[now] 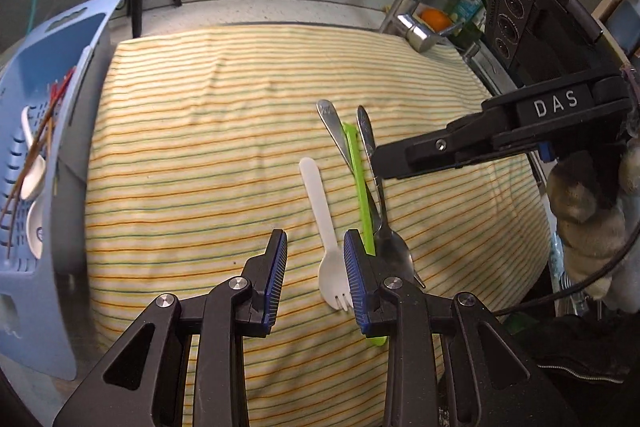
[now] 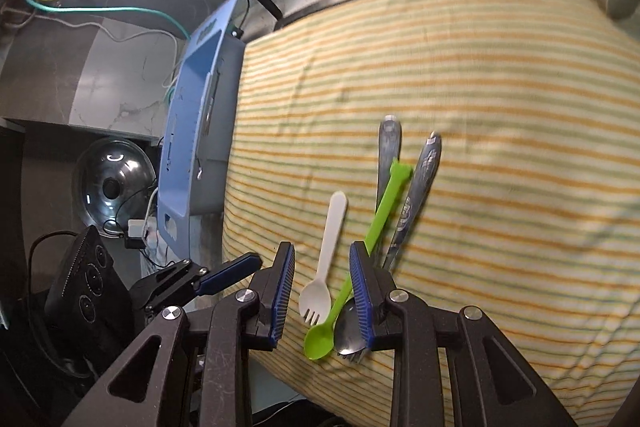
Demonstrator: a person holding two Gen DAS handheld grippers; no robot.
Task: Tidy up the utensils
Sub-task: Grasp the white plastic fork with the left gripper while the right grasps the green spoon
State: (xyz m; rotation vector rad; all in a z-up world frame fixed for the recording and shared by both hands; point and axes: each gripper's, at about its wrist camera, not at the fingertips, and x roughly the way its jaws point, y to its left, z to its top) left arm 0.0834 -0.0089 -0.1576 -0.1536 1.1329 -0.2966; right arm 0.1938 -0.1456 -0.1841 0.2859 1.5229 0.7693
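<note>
Both grippers hang over the striped cloth (image 1: 224,131) that covers the tabletop, and the step in hand looks like the approach to a first pick from the small cluster of utensils. The landmark is the white plastic fork (image 1: 326,231): just right of it lies the green plastic spoon (image 2: 362,247), and under and beside that the metal spoon (image 1: 386,227) and a metal fork (image 2: 386,151), their handles crossing. The left gripper (image 1: 316,267) has its jaws apart and empty, straddling the white fork's head. The right gripper (image 2: 322,291) is likewise apart and empty, with the white fork and green spoon bowl between its pads. Well to the left of the white fork stands the blue utensil rack (image 1: 60,39), already holding white spoons and chopsticks. The next move, I judge, calls for lowering onto one handle and closing without dragging its neighbours. The metal fork's tines are mostly hidden behind a finger, the right view is motion-blurred, and the rack's compartments are hard to tell apart.
</note>
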